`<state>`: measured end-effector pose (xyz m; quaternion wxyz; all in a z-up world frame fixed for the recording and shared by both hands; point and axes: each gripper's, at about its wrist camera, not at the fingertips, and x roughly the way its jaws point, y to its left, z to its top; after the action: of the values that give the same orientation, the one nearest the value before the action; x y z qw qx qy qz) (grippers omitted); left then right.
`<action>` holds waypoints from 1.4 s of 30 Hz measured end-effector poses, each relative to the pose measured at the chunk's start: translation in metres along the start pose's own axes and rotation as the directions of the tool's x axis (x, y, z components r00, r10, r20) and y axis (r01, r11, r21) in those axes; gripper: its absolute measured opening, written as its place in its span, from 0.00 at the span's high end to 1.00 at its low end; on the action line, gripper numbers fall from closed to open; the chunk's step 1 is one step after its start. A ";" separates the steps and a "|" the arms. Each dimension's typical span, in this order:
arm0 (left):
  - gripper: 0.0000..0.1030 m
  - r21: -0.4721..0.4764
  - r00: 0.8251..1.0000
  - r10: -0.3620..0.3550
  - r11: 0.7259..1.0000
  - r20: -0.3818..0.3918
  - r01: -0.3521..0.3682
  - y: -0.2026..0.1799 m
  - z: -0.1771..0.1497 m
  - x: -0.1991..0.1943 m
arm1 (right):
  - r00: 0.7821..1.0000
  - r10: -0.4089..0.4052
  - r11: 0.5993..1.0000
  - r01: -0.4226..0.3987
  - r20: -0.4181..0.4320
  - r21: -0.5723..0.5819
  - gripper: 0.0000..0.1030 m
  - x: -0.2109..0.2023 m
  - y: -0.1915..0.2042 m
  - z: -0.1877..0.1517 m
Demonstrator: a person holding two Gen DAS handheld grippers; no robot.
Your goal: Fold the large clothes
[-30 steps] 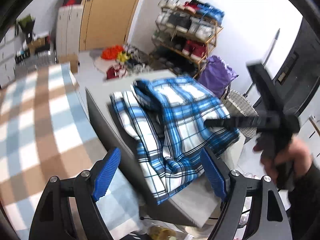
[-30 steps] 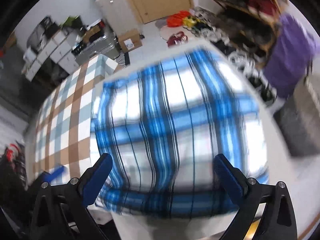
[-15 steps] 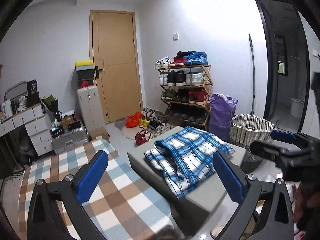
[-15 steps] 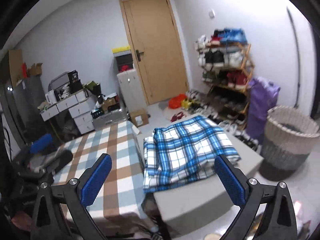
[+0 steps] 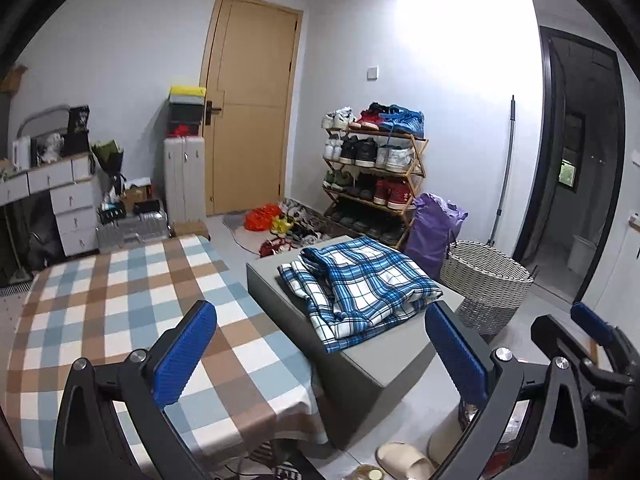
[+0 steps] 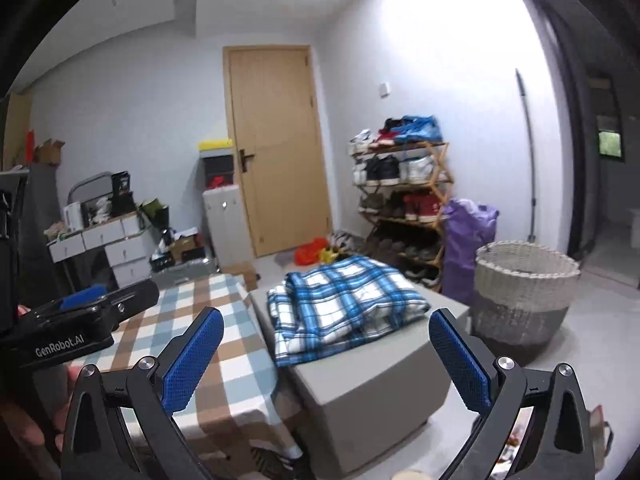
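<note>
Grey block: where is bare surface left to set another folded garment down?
On the grey block, the near end below the folded plaid garment is bare, as is a strip toward the wicker basket. The checked tablecloth is bare too. The floor by the shoe rack is crowded.

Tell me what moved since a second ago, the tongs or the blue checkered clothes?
The tongs moved. Both the left tongs and the right tongs pulled back and up from right over the blue plaid garment, so the whole room shows now. Both stayed open and empty. The garment stayed folded on the grey ottoman, beside the checkered table.
</note>
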<state>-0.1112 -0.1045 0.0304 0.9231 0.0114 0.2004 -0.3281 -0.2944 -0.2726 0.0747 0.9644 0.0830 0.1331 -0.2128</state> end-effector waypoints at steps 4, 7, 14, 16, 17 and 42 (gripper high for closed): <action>0.01 -0.014 1.000 -0.012 1.000 -0.003 0.012 -0.004 0.000 0.002 | 1.000 0.005 1.000 -0.005 -0.012 -0.005 0.00 -0.003 0.002 -0.002; 0.01 -0.012 1.000 0.001 1.000 0.004 -0.001 -0.007 -0.003 0.004 | 1.000 0.002 1.000 -0.002 -0.010 -0.011 0.00 -0.007 0.005 -0.006; 0.01 -0.009 1.000 -0.008 1.000 -0.015 0.008 -0.009 -0.004 0.006 | 1.000 -0.006 1.000 0.006 0.002 -0.008 0.00 -0.007 0.006 -0.006; 0.01 -0.012 1.000 0.000 1.000 -0.021 0.000 -0.007 -0.005 0.006 | 1.000 -0.001 1.000 0.001 0.003 -0.006 0.00 -0.008 0.007 -0.007; 0.01 -0.016 1.000 0.005 1.000 -0.022 -0.005 -0.006 -0.005 0.006 | 1.000 0.001 1.000 -0.001 0.004 -0.006 0.00 -0.008 0.007 -0.007; 0.01 -0.025 1.000 -0.022 0.999 -0.011 0.021 0.005 -0.001 -0.006 | 1.000 0.028 0.999 -0.028 -0.001 -0.034 0.00 -0.002 0.019 -0.013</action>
<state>-0.1122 -0.0967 0.0310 0.9184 -0.0002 0.2099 -0.3354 -0.2907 -0.2515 0.0654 0.9686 0.0686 0.1357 -0.1969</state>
